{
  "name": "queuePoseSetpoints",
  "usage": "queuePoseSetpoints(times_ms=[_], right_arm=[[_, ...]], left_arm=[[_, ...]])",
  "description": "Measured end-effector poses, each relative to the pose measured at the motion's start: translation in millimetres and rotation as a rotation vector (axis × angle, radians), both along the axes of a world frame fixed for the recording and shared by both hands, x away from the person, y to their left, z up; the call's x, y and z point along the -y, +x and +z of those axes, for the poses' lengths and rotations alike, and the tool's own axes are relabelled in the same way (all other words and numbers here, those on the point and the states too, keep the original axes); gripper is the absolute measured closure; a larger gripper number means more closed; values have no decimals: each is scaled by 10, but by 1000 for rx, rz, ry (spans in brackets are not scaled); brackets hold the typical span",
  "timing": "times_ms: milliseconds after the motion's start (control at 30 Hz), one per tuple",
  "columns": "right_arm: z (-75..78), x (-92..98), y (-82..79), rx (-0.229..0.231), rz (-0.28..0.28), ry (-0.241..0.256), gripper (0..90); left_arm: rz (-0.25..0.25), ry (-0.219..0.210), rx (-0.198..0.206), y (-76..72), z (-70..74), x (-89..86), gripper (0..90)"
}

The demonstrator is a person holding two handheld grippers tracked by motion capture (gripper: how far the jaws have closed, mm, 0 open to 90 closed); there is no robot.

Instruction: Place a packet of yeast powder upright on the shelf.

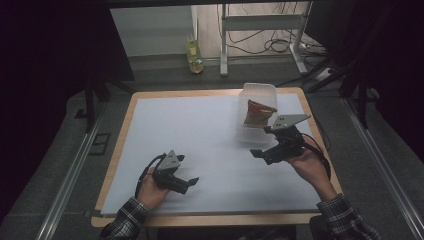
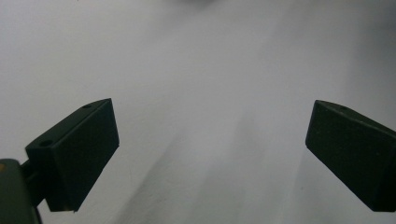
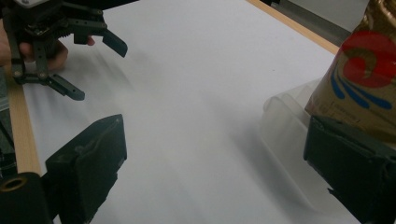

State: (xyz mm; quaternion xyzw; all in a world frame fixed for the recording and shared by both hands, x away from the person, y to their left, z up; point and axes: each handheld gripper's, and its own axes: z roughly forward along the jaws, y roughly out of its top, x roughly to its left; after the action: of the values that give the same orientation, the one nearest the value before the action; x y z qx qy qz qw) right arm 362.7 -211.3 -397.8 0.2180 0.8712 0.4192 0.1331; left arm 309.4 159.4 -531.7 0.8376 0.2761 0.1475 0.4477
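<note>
High view: a wooden table (image 1: 116,165) carries a smooth white sheet (image 1: 200,145) over nearly all its top. At the far right of the sheet stands a clear plastic tub (image 1: 260,92), and a glossy brown snack bag (image 1: 257,113) with red and blue print sits upright in it. Just near of the tub hovers the right gripper (image 1: 259,154), jaws spread wide, holding nothing. The left gripper (image 1: 189,183) rests near left, jaws likewise wide and empty. A yellowish bottle (image 1: 194,54) stands on the floor beyond the table.
</note>
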Motion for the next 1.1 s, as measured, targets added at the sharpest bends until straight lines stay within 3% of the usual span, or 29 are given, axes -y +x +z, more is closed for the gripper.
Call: queuePoseSetpoints(times_ms=[600, 733, 1100], right_arm=[[-239, 152, -207, 2, -38, 7, 29], [-288, 196, -233, -19, -44, 4, 28], [-456, 300, -312, 20, -55, 8, 17]], left_arm=[[1, 0, -3, -6, -2, 0, 28], [2, 0, -3, -7, -3, 2, 28], [2, 0, 2, -9, 2, -1, 28]])
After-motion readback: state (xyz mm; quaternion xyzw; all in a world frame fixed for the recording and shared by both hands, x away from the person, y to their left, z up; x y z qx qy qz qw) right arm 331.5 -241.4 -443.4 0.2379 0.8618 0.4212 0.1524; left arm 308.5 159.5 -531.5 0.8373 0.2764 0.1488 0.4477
